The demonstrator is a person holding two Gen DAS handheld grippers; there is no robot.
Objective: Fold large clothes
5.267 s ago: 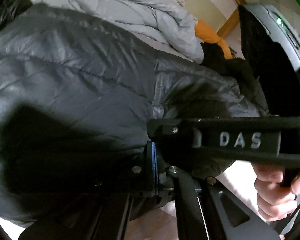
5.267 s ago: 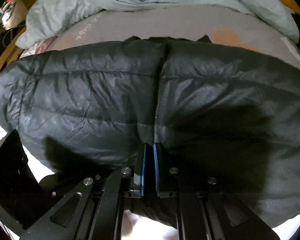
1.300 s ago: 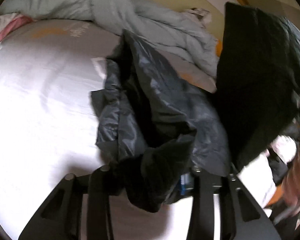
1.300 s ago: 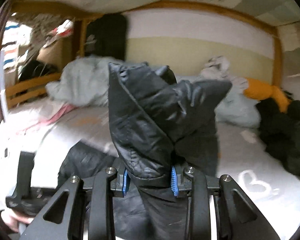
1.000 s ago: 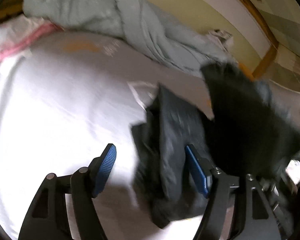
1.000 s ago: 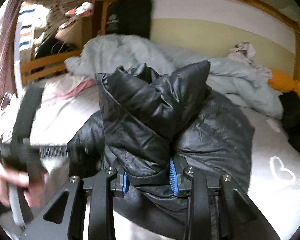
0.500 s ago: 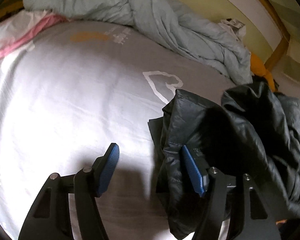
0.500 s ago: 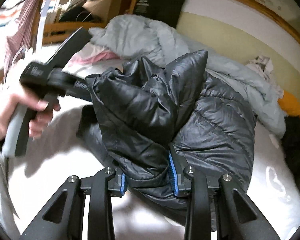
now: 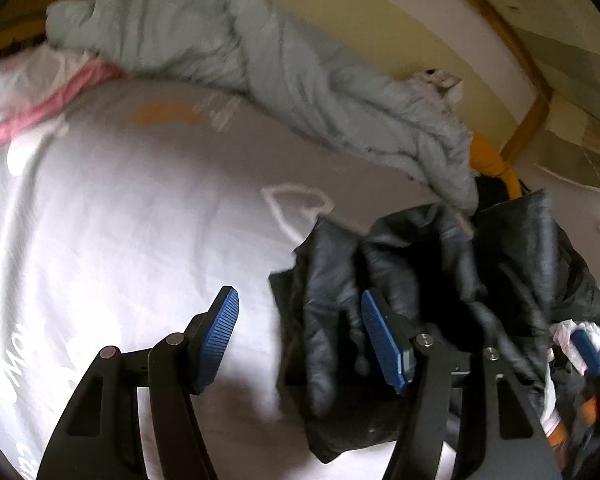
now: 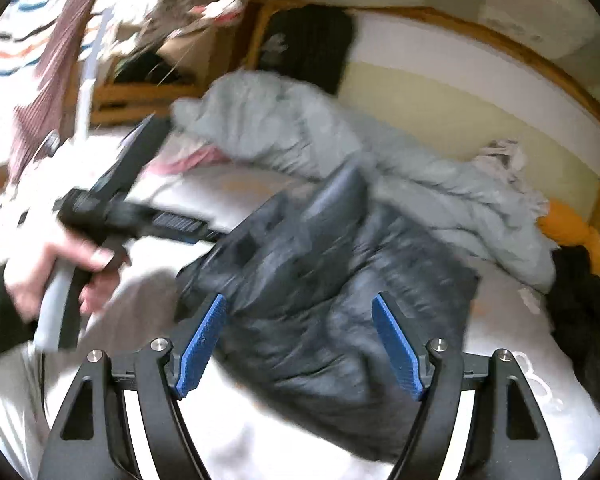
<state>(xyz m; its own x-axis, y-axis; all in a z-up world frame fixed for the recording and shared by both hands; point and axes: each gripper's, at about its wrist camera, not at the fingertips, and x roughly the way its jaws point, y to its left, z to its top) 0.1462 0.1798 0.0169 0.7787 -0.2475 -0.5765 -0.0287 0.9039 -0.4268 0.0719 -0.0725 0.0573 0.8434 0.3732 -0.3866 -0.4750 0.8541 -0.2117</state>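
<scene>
Across the lower middle of the right wrist view, the right tongs (image 10: pixel 300 346) have just been opening off the dark puffer jacket (image 10: pixel 332 304) bunched on the bed (image 9: pixel 112 216), the left tongs (image 9: pixel 300 336) gape empty beside it, so regrasping and spreading it flat likely follows.

Both views motion-blurred, the right wrist's worse. Bed sheet (image 9: pixel 112 216) glares, overexposed; black jacket (image 10: pixel 332 300) underexposed. Fisheye bending and dark vignetting at edges.

Dark grey quilted puffer jacket (image 10: pixel 332 300), bunched in a loose crumpled heap on the bed
</scene>
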